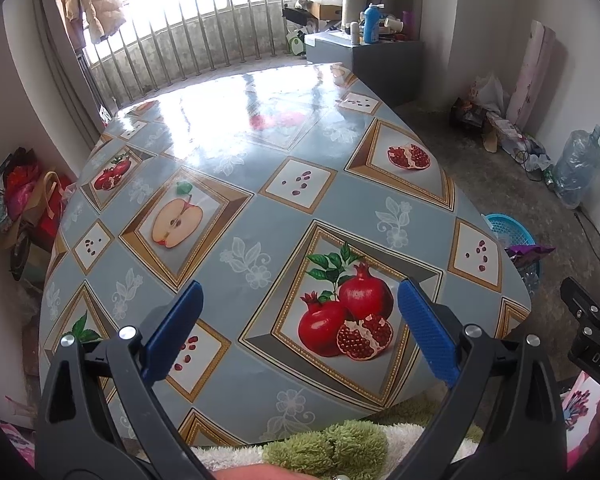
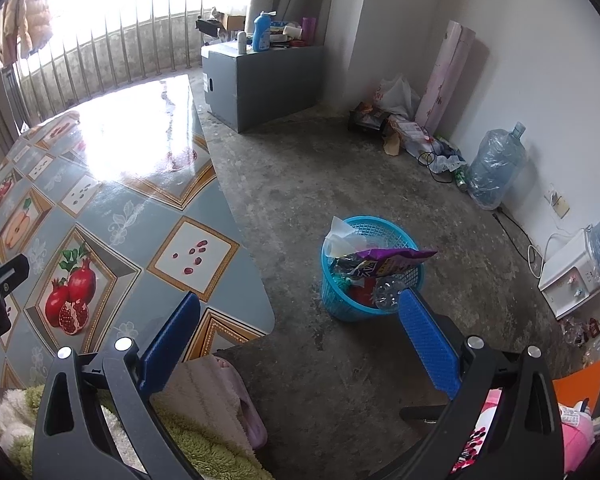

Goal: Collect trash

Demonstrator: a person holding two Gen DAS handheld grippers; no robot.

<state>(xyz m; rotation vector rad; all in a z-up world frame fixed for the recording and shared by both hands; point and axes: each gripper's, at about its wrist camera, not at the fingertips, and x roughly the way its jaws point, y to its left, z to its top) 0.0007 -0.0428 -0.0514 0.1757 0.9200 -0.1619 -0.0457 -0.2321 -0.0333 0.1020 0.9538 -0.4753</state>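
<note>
Blue fingers of both the left gripper and right gripper gape wide, holding nothing. Trash sits in the turquoise basket, frame centre; the surface looks bare. Collection seems finished; next, check for strays. Purple packet lettering unreadable.

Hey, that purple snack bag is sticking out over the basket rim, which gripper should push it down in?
Right. The right gripper is open and faces the blue basket and purple snack bag. The left gripper, also open, is over the table.
</note>
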